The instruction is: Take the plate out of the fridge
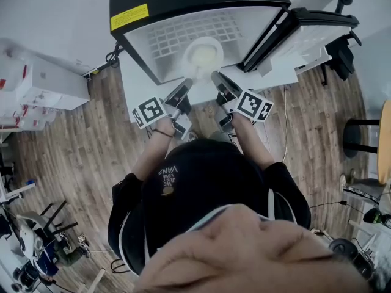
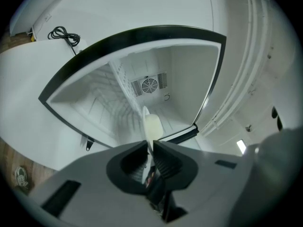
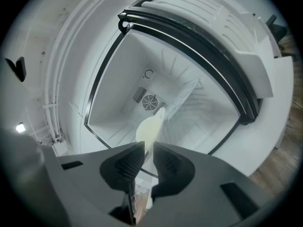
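Observation:
A pale cream plate (image 1: 203, 55) hangs at the mouth of the open fridge (image 1: 183, 5), just in front of its wire shelf. My left gripper (image 1: 188, 82) is shut on the plate's near left rim. My right gripper (image 1: 215, 76) is shut on the near right rim. In the left gripper view the plate (image 2: 152, 128) stands edge-on, its rim pinched in the left gripper (image 2: 150, 145). In the right gripper view the plate (image 3: 150, 129) tilts up out of the right gripper (image 3: 148, 147), with the fridge's back fan vent (image 3: 150, 102) behind it.
The fridge door (image 1: 308, 29) stands open to the right. The fridge sits on a white base (image 1: 135, 84) over a wooden floor. White boxes (image 1: 43, 81) stand at the left, a black cable (image 1: 113, 57) lies by the fridge, and a stool (image 1: 366, 139) is at the right.

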